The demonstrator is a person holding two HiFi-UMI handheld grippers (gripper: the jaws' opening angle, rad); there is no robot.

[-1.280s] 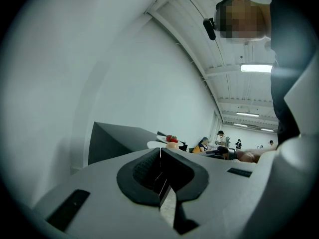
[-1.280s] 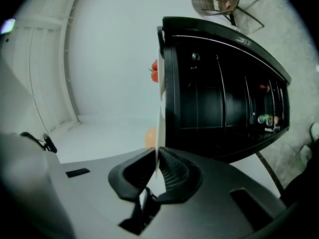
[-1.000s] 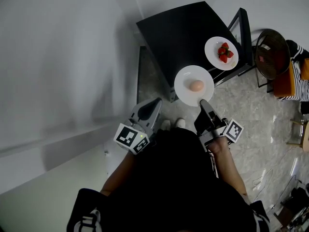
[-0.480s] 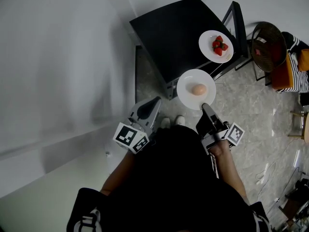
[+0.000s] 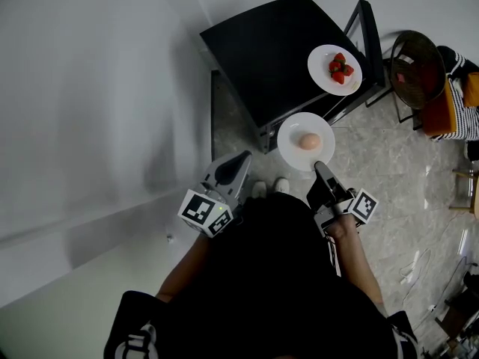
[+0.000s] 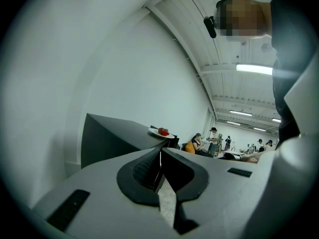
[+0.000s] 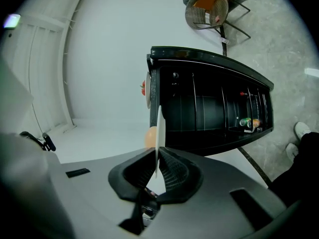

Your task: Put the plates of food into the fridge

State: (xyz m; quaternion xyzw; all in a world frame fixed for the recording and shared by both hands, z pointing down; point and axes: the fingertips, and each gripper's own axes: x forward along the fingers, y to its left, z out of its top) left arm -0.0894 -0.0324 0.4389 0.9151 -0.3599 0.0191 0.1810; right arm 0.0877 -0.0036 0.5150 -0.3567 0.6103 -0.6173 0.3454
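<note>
The black square surface (image 5: pixel 269 51) carries a white round plate of red strawberries (image 5: pixel 320 70) near its corner. Off its edge, a second white round plate (image 5: pixel 293 146) hangs from the right tongs (image 5: pixel 319 165), clamped on its near rim. The left tongs (image 5: pixel 239 158) are closed, empty. The tan egg (image 5: pixel 309 141) sits loose, so the carry likely wants a level plate and a slow swing toward the fridge

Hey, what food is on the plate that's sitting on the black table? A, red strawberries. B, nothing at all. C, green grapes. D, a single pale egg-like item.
A: the plate on the black table carries red strawberries, while the pale round item lies on the second plate, gripped at its rim by the right gripper.
</note>
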